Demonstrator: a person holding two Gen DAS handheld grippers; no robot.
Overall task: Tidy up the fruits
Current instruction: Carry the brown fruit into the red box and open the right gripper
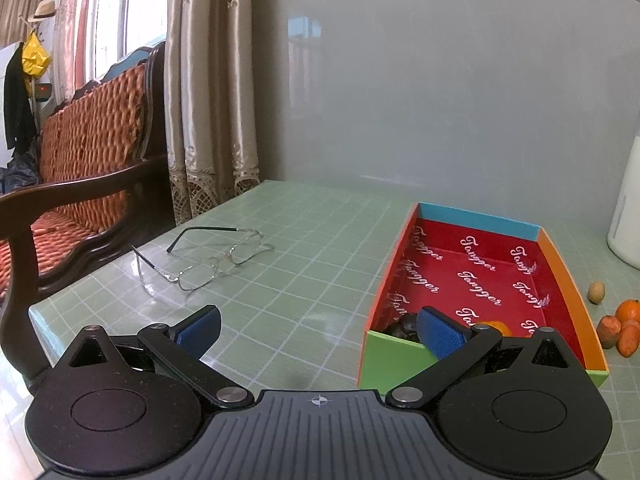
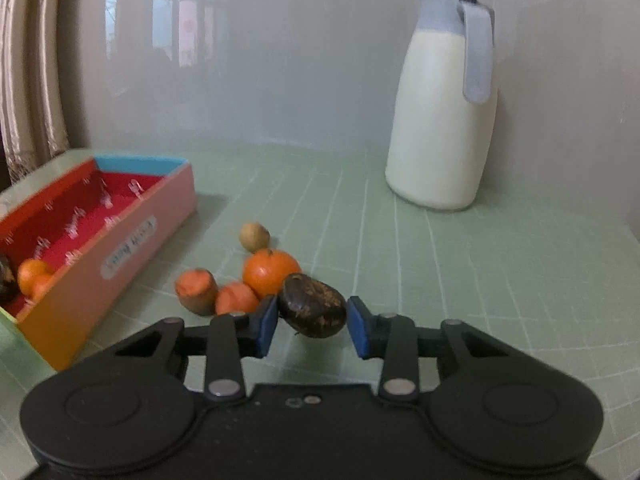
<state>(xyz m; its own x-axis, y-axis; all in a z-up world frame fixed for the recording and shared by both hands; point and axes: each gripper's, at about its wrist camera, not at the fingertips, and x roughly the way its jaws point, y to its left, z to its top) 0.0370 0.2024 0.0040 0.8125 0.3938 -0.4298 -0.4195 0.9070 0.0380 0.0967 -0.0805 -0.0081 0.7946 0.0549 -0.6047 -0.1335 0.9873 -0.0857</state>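
Your right gripper (image 2: pixel 312 322) had its two blue pads drawn in close around a dark brown fruit (image 2: pixel 313 305). The left pad appeared to touch the skin; whether the right pad pressed it too could not be told, as a thin gap seemed to show there. The fruit lay with its long axis across the jaws, tilted slightly down to the right, just in front of the fingertips.

Directly behind it sat the rest of the pile: a whole tangerine (image 2: pixel 270 271), two orange-fleshed cut pieces (image 2: pixel 197 291) and a small tan fruit (image 2: pixel 253 236), all close together. The box (image 2: pixel 132 236), red-lined with an orange side wall, stood to the left of the pile, well apart from the white jug (image 2: pixel 440 120) at the right.

Your left gripper (image 1: pixel 320 334) hung wide and empty at the box's near green end. In the box lay a dark fruit and an orange one. The table (image 2: pixel 500 280) to the right was bare. Lifting clear of the pile, then over the box's side wall, looked the likely path.
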